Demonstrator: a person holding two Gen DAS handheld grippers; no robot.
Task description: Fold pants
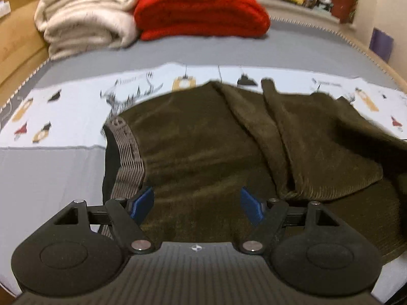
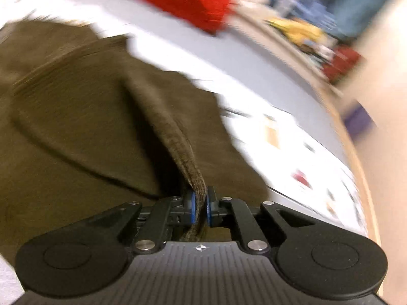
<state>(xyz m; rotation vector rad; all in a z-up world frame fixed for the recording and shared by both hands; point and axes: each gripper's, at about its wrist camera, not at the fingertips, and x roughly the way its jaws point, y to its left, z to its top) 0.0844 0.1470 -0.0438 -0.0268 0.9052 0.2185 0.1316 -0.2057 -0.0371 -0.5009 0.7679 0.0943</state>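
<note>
Pants (image 1: 203, 152), one pair, olive corduroy, lie partly doubled over on the bed (image 1: 229, 50), across one light printed sheet (image 1: 63, 117). Elastic waistband (image 1: 127, 152) sits at the left in the left wrist view, with a leg section flopped over the seat at the right. Your left tool (image 1: 197, 204) hangs spread wide just above the cloth near the waistband, gripping nothing. Your right tool (image 2: 199, 207) is pinched tight on a raised ridge of the corduroy; that view is heavily blurred. Expect soft, limp, fairly thick fabric: it will sag and drag, not slip, and won't break. Take it at hems, the waistband or a fold edge, through all layers. Behind: one cream blanket (image 1: 86, 15), one red blanket (image 1: 201, 10), both folded.
</note>
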